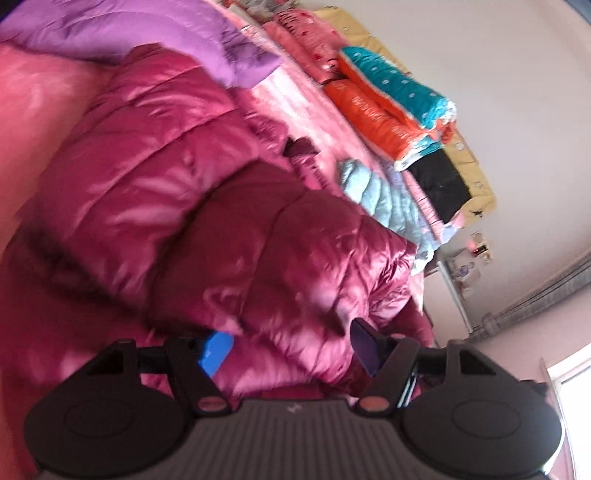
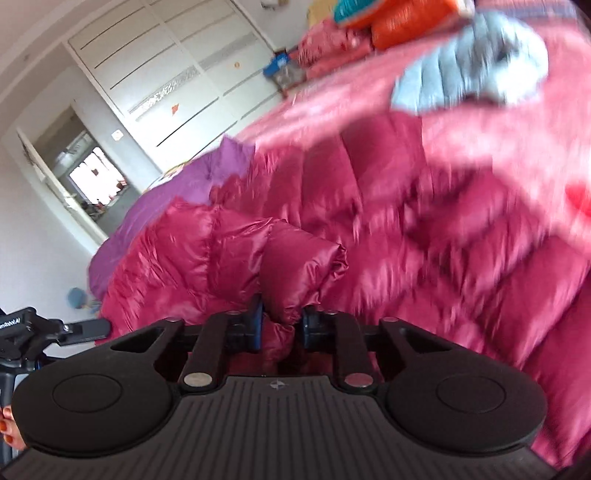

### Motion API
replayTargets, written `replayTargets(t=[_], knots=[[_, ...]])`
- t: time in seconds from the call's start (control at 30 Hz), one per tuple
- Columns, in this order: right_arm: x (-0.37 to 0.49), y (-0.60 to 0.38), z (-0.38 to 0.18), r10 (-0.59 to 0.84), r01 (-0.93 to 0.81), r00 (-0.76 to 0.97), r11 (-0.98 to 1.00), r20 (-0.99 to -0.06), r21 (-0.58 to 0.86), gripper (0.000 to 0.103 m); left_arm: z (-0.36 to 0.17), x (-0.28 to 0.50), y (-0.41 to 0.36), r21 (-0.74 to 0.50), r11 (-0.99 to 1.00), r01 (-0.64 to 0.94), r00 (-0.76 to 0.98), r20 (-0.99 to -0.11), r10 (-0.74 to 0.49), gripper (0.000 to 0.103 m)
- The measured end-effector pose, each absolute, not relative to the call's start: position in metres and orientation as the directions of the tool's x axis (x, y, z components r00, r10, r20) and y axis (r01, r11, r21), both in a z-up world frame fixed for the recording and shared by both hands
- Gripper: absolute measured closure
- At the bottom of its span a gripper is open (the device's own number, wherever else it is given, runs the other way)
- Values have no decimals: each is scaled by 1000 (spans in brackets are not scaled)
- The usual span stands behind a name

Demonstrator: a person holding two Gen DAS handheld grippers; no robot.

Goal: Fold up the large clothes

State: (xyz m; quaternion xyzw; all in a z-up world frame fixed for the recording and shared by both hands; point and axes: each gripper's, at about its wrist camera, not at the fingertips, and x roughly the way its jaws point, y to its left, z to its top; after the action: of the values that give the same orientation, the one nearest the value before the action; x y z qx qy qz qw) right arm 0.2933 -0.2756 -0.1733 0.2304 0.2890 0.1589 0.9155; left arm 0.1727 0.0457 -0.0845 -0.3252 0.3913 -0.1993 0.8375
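Here, nearest to me, my right tongs [image 2: 281,326] are drawn narrow, their blue pads pinching a puffed fold at one end of the crimson down coat [image 2: 303,254]. No earlier view is given, so I state only the grip itself. My left tongs [image 1: 291,347] stand fairly wide; a bulge of the same coat [image 1: 177,192] sits between the blue pad and the dark pad, but I cannot confirm that either pad presses on it (motion blur hides the contact line).

Beyond the tongs, the coat lies on the bed [image 1: 33,110], its quilted bulk extending forward and away from both tongs. In the right wrist view its long axis runs from lower left to upper right. I judge the right hand nearer to a working edge, since it already holds one.

Farther off lie a purple quilt [image 1: 147,29], a pale blue garment [image 1: 373,192] and a stack of folded bedding [image 1: 384,107].
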Motion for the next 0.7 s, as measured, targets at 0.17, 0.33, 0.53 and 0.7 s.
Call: replayTargets(t=[0.17, 0.33, 0.53, 0.7], knots=[[319, -267, -117, 298, -150, 870, 919, -393, 364, 85, -79, 202, 32, -713, 683, 161, 636, -454, -624, 34], [374, -267, -87, 211, -118, 895, 962, -393, 248, 87, -74, 229, 21, -710, 669, 219, 646, -409, -645, 34], [439, -269, -120, 160, -69, 832, 980, -531, 188, 87, -80, 237, 27, -720, 648, 248, 607, -406, -683, 34], [460, -273, -153, 125, -21, 805, 983, -579, 184, 84, -75, 226, 29, -686, 632, 359, 564, -381, -733, 34]])
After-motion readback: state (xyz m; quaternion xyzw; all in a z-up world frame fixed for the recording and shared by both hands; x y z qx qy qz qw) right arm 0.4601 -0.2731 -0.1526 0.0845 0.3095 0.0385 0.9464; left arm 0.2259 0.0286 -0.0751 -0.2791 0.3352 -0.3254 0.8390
